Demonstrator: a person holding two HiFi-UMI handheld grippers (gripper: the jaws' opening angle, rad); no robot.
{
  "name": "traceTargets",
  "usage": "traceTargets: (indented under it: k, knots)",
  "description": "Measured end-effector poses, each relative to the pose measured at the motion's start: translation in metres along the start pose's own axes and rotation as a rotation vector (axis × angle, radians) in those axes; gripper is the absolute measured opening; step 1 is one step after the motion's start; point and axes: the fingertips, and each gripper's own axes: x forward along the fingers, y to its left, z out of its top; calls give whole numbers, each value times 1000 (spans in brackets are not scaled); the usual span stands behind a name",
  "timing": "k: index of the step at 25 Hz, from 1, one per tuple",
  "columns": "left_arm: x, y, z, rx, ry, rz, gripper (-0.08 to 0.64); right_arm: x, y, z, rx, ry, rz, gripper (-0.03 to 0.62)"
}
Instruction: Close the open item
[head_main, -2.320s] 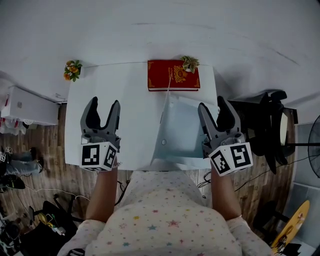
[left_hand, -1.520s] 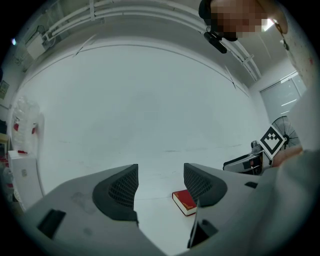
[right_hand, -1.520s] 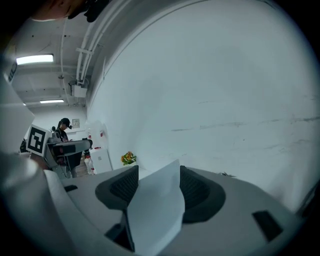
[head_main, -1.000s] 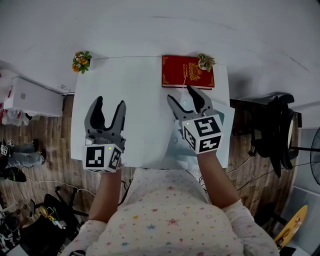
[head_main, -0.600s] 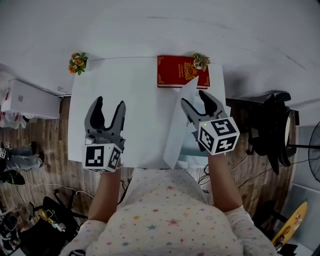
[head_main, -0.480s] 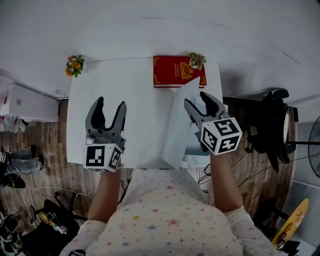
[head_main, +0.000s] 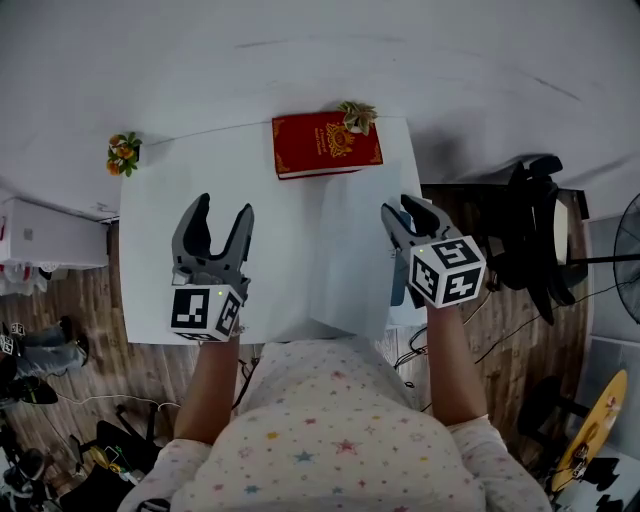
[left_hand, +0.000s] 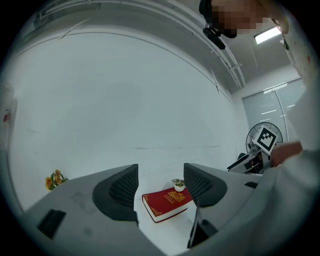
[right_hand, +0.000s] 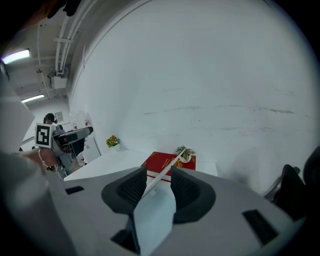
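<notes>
- At the right half of the counter, your right claw is pinching the free edge of the folder cover. The right gripper view shows the thin white edge running between the two closed-in jaws.
- Your left claw hangs over the left-centre of the counter, jaws spread, with nothing between them.
- Task item location: the folder lies at right of centre, just below the red book. Its pale blue base shows as a strip under your right claw.
- Progress, as judged: the cover is up and swung across, but not laid flat. The left gripper view shows it on edge at the lower right of the frame. Closing is under way, not finished.
- Remaining, as judged: lower the cover onto its base, then release.
- Count:
  - one folder;
  - one red book, upper centre;
  - one small potted plant at the book's far right corner;
  - one orange flower sprig, upper left;
  - two claws.
</notes>
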Motion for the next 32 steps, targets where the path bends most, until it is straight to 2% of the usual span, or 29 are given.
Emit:
traceTargets:
  k: [11,23,32]
  knots:
    - [23,-28,-16,-9,32,-56,265,-12,-40,-29,96,10,-20,98]
    - [33,-62,-61,-45,135,-147,264,-16,-78,-65,110,42,-61,86]
    - [36,-89,-101,-107,200,-219,264,-21,-98,-92,124,77,-93,86]
